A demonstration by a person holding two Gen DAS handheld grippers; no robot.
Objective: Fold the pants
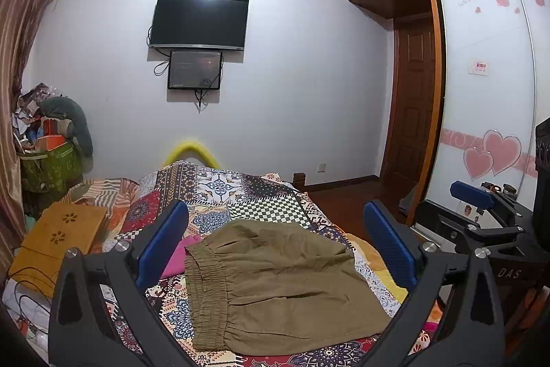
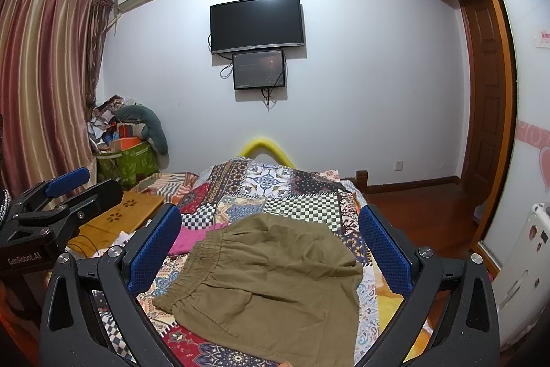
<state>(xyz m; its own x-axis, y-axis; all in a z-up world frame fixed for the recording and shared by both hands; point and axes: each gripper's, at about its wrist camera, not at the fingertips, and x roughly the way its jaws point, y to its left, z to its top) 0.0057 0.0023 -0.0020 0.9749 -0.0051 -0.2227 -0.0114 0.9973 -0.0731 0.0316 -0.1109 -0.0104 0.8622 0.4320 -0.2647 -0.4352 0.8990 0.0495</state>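
Olive-brown pants [image 1: 275,284] lie folded flat on the patchwork bedspread [image 1: 240,191], elastic waistband to the left. They also show in the right wrist view [image 2: 271,291]. My left gripper [image 1: 275,229] is open and empty, held above the pants with its blue fingers on either side. My right gripper [image 2: 271,229] is open and empty too, above the pants. The right gripper shows at the right edge of the left wrist view [image 1: 474,195]; the left gripper shows at the left of the right wrist view [image 2: 68,184].
A pink garment [image 1: 178,258] lies under the pants' left edge. A wooden lap tray [image 1: 58,239] sits on the bed's left side. A clutter pile [image 1: 51,140] stands by the curtain. A wardrobe [image 1: 488,92] and wood floor [image 2: 412,205] are right.
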